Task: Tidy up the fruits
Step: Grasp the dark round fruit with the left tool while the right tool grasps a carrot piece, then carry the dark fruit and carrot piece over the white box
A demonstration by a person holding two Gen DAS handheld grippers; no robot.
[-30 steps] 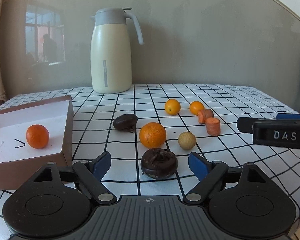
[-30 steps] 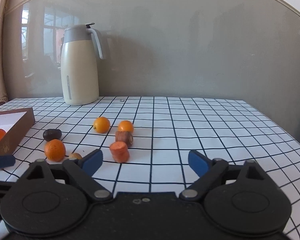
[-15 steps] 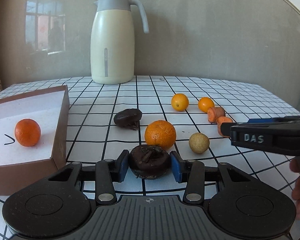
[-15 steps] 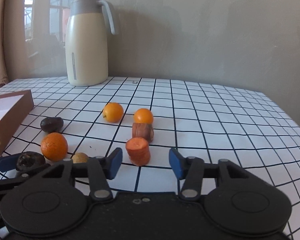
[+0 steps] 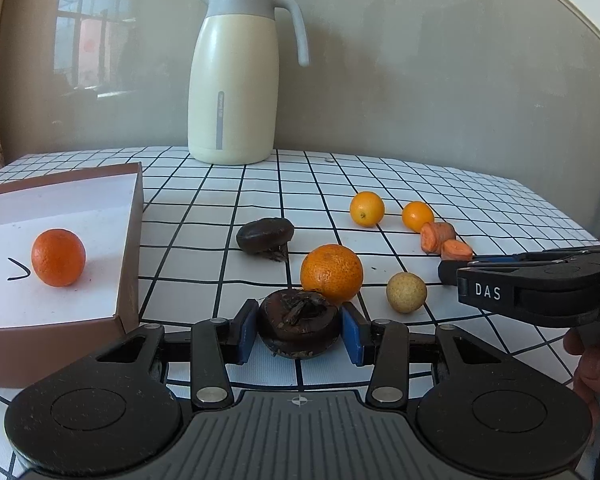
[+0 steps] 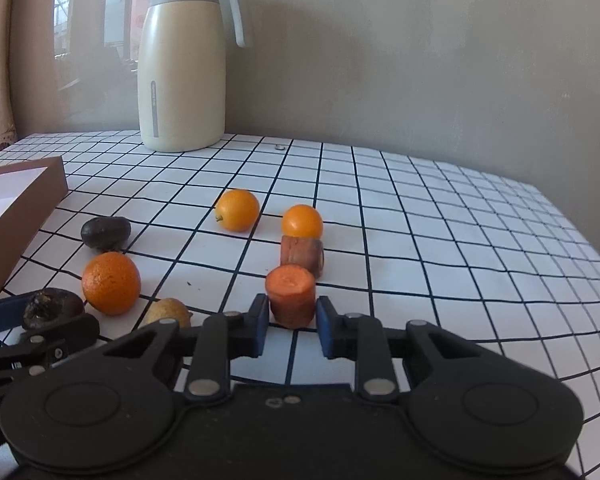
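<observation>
Since half a second ago both pairs of my jaws have narrowed further: my left gripper [image 5: 299, 330] now presses its blue pads [image 5: 246, 332] against the dark brown, wrinkled round fruit [image 5: 298, 326], and my right gripper [image 6: 292, 326] has drawn in on the upright orange carrot stub [image 6: 291, 300], pads just beside it or touching, I cannot tell which. From the left, the shallow brown cardboard box with a white floor [image 5: 134, 240] holds one orange mandarin [image 5: 58, 257]; it lies left of my left jaws and near, so that hand is the one to carry the dark fruit over, I judge. On the white, black-gridded tablecloth [image 6: 420, 240] past the box sit a second dark brown fruit [image 5: 265, 236], a large dimpled orange mandarin [image 5: 331, 274] just behind my held one, a small tan round fruit [image 5: 406, 292], two small smooth oranges [image 6: 237, 210] and a second carrot stub lying on its side [image 6: 302, 255]. Count: two mandarins, two dark fruits, two small oranges, two carrot stubs, one tan fruit, one cream jug with a grey lid [image 5: 234, 76] at the back.
</observation>
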